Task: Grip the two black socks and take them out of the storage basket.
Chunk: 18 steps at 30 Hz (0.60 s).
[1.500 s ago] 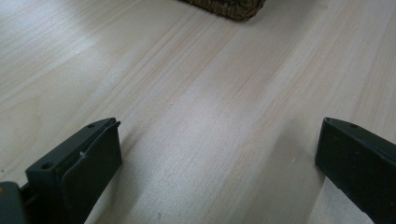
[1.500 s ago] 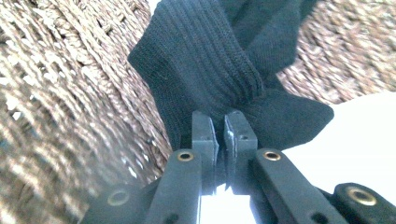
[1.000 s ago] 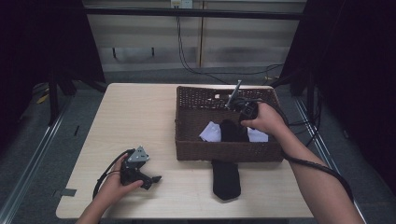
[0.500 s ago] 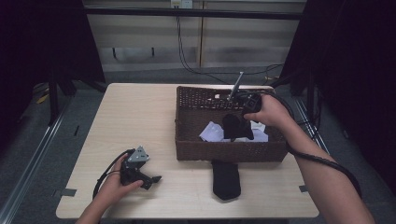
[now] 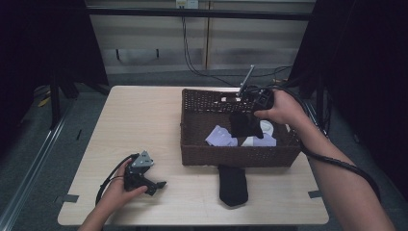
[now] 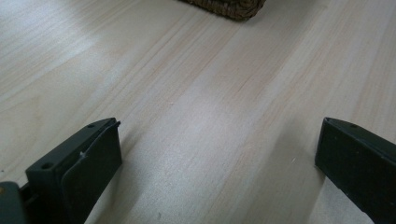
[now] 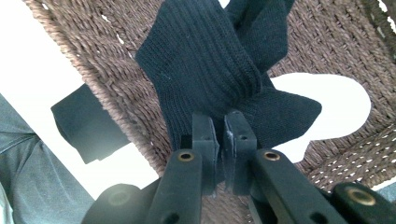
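My right gripper (image 5: 250, 109) (image 7: 223, 125) is shut on a black sock (image 5: 244, 125) (image 7: 210, 65) and holds it hanging above the inside of a brown wicker basket (image 5: 226, 156) (image 7: 84, 51). A second black sock (image 5: 233, 184) (image 7: 86, 123) lies flat on the table just in front of the basket. White and pale socks (image 5: 220, 135) lie on the basket's floor. My left gripper (image 5: 153, 184) (image 6: 219, 158) rests on the table at the front left, open, with bare wood between its jaws.
The light wooden table (image 5: 134, 125) has open room on its left half. The basket's corner (image 6: 229, 7) shows at the top of the left gripper view. Cables (image 5: 192, 57) hang behind the table. Dark curtains flank both sides.
My right gripper has lifted the black sock up from the basket's floor and drawn it toward the far right corner. The left gripper has stayed still.
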Motion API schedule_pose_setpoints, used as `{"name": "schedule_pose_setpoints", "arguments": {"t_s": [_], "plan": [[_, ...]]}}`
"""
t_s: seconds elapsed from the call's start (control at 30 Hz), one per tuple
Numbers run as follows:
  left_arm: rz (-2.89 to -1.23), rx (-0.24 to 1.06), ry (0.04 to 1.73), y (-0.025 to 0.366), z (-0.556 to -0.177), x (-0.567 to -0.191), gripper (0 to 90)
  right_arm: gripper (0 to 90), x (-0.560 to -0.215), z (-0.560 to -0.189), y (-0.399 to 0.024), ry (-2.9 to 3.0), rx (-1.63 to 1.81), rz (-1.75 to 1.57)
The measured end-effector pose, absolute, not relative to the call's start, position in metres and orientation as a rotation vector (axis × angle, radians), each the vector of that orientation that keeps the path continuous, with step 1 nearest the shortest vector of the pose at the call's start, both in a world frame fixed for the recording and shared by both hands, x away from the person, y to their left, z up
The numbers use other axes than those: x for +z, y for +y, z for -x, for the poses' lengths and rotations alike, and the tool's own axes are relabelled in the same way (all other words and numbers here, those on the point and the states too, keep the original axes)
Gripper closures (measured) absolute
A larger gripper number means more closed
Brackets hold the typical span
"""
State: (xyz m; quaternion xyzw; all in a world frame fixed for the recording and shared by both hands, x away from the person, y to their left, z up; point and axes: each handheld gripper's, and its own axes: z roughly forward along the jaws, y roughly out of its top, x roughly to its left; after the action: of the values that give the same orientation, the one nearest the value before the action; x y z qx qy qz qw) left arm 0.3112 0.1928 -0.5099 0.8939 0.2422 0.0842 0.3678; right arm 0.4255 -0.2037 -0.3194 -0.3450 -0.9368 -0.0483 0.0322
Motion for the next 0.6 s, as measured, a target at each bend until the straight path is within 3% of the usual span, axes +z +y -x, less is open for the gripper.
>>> {"name": "schedule_pose_setpoints", "arguments": {"t_s": [0.6], "plan": [[-2.296,0.217,0.622,0.193,-0.311,-0.51,0.0,84.7,-0.285,-0.402,-0.204,-2.932,-0.204,0.998]]}}
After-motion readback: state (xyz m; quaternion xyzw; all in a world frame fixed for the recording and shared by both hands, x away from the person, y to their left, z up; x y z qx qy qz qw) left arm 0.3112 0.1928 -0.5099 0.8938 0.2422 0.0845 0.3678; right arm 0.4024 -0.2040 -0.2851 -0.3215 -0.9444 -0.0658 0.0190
